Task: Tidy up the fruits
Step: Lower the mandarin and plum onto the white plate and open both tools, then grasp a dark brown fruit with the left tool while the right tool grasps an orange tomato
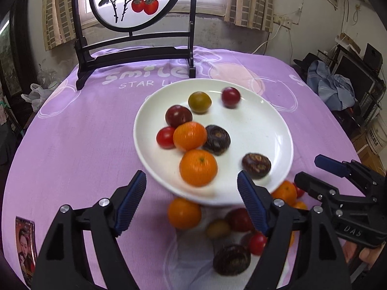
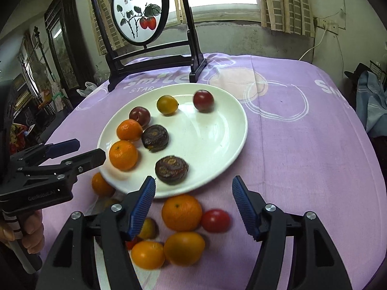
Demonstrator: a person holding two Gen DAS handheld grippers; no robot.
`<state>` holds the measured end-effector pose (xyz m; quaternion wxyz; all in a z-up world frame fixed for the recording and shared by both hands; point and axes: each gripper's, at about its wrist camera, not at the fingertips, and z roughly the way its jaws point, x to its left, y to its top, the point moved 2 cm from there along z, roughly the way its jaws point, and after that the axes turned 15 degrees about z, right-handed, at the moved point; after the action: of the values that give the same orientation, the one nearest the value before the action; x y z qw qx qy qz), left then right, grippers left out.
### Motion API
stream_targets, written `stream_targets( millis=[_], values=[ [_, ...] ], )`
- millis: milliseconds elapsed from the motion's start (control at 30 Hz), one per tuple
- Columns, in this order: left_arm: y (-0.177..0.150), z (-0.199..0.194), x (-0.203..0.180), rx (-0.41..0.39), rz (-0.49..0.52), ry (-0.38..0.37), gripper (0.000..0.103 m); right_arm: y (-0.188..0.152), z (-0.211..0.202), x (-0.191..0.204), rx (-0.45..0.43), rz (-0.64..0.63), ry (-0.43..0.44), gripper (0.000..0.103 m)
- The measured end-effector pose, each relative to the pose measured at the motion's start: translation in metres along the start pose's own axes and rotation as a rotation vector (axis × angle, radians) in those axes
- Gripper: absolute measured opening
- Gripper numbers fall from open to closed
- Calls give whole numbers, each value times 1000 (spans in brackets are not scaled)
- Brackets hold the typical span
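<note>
Left wrist view: a table under a lilac cloth stands in a cluttered room with a curtained window; a round painted screen stands at its far edge. The white plate carries oranges, tomatoes and dark fruits. The left hand-held gripper gapes apart, empty. A printed card shows only here.

Right wrist view: the right hand-held gripper stands apart, empty, over loose oranges lying just beside the plate. A framed mirror appears only here.
</note>
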<state>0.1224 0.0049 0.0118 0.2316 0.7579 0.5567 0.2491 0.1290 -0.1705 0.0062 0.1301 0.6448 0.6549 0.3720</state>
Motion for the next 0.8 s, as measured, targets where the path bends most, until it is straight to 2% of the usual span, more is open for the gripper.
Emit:
stream_targets(
  millis=[367,800],
  values=[
    [-49,-29,-25,10,44,-50,77,-48,-25,-16,13,39,-3,67],
    [-87,-23,-49,74,77,-85,78,-74,-35,-25,16,55,-7,67]
  ],
)
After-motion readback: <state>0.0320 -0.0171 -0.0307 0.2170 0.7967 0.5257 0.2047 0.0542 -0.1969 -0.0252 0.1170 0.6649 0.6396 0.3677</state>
